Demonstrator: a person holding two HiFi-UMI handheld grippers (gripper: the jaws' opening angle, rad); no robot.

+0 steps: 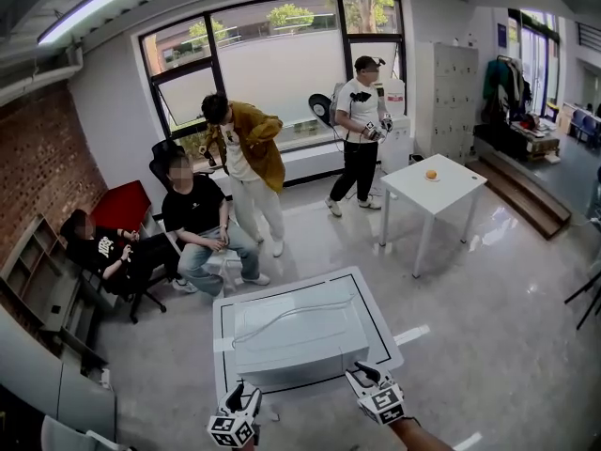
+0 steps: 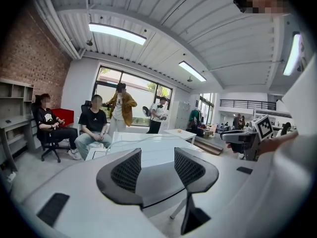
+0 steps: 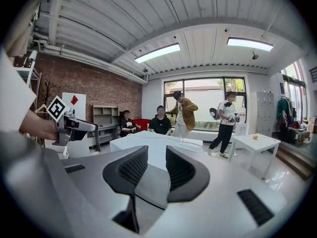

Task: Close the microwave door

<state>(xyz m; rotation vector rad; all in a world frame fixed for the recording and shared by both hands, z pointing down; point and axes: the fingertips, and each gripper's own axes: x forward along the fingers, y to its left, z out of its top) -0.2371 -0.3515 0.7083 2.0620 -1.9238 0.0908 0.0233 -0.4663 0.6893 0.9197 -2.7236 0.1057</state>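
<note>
Here, low in the head view, the left tongs [image 1: 248, 395] and the right tongs [image 1: 360, 374], side by side and apart, both pointed at the near side of the microwave [image 1: 300, 332] and neither touching it. Left tongs open, a clear gap between the two ribbed pads, nothing held, only the white top of the microwave visible past the gap. Right tongs likewise open, gap somewhat narrower, empty too.

Microwave a plain white box in the middle of a white tabletop [image 1: 380, 310] with a dark line round its edge, directly ahead of both tongs. A thin white cable [image 1: 282, 314] draped across its top. Door not made out from any view, so open or shut impossible to say.

Farther back and to the right, a small white table [image 1: 455, 194] with a little orange thing [image 1: 431, 174] on it, well apart from the microwave. Beyond the tabletop, a seated person in a black shirt [image 1: 199, 209], and a second seated person [image 1: 103, 252] slouched lower down beside a red seat [image 1: 120, 205]. Near the big window [image 1: 282, 64], a standing person in a mustard jacket [image 1: 249, 144] and a standing person in a white shirt [image 1: 357, 106] with a device in each hand. Brick wall [image 1: 38, 158] at the left.
</note>
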